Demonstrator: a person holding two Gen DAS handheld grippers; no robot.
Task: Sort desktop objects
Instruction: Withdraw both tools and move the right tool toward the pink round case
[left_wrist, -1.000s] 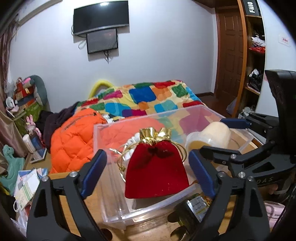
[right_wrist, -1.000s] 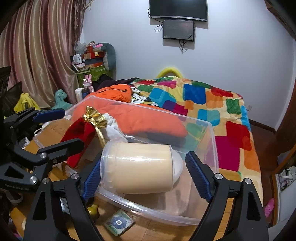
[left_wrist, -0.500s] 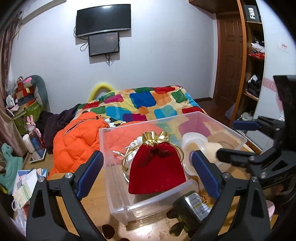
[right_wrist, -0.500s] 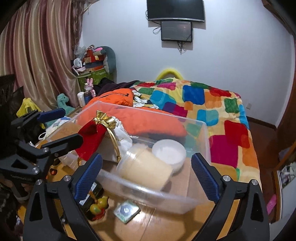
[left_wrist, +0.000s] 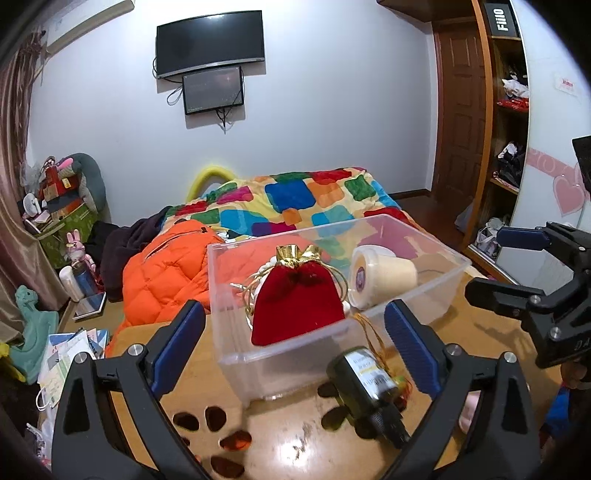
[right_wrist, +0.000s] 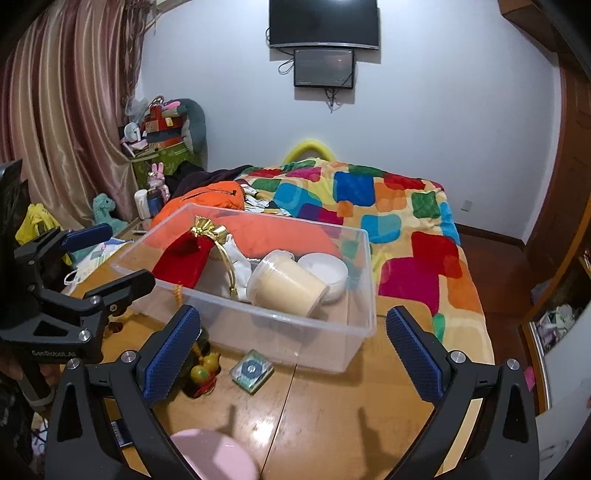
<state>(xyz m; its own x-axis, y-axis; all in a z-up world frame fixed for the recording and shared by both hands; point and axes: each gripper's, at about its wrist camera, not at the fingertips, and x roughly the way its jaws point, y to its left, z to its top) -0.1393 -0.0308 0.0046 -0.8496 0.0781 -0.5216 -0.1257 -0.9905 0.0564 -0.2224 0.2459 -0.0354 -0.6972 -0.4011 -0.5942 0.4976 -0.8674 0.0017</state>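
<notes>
Readable text in the room

"FiiiO" runs sideways on the black box (left_wrist: 502, 18) atop the shelf; "GenRobot.AI" sits on the left tongs (right_wrist: 110, 254) body; the dark bottle (left_wrist: 364, 387) label is too blurred.

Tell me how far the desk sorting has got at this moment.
Partly done. The clear bin already holds the red pouch, the cream jar and a white lid. Nothing is in hand: the left gripper and right gripper are both open. The dark bottle, small square tile and gourd trinket lie on the desk.
</notes>
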